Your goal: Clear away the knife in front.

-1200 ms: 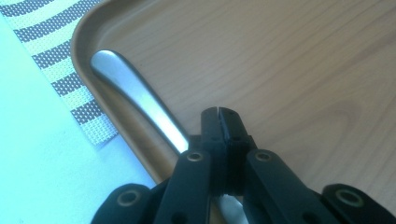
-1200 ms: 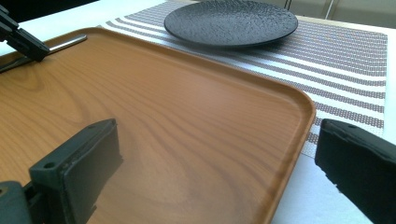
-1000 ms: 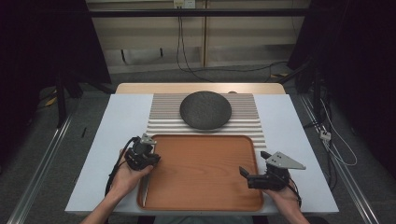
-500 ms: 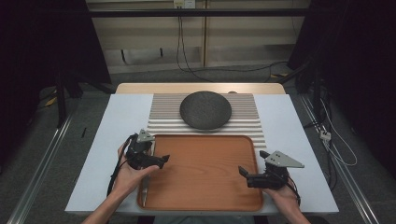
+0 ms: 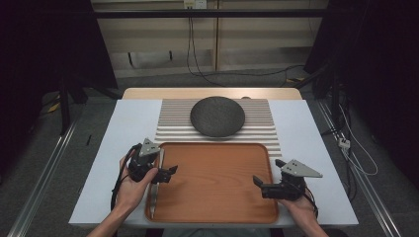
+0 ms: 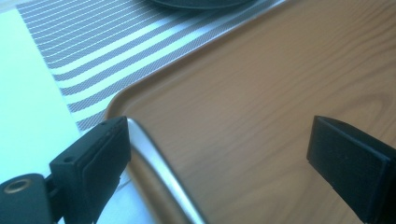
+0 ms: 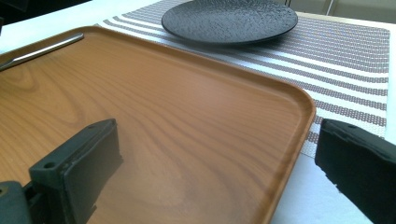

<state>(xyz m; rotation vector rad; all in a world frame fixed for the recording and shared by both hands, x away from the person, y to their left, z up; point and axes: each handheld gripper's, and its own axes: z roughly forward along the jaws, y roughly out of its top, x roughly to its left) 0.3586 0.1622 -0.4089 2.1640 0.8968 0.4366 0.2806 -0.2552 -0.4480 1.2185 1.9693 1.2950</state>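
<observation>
Right now I have the left claw (image 5: 167, 174) over the left edge of the wooden tray (image 5: 217, 197), its jaws spread wide and holding nothing. In the left gripper view, a slim metal utensil (image 6: 159, 170) lies along the tray's left rim, running between my two jaws, nearer the left one; I cannot tell whether that jaw touches it. In the high view the same utensil (image 5: 157, 185) stretches along the tray's left side, from near the far corner toward the near edge.

My right claw (image 5: 259, 185) sits at the tray's right edge, near the front corner, pointing left across the bare wood. Its jaws are also wide apart and empty: in the right gripper view one hangs over the tray's surface and the other over the white worktop (image 7: 308, 200) just outside the rim.

Beyond the tray, a striped placemat (image 5: 173, 121) lies on the worktop, and a dark, textured round plate (image 5: 217, 116) rests on its middle. The mat's near edge meets the tray's far rim. Both of my hands come in from the bottom of the high view.
</observation>
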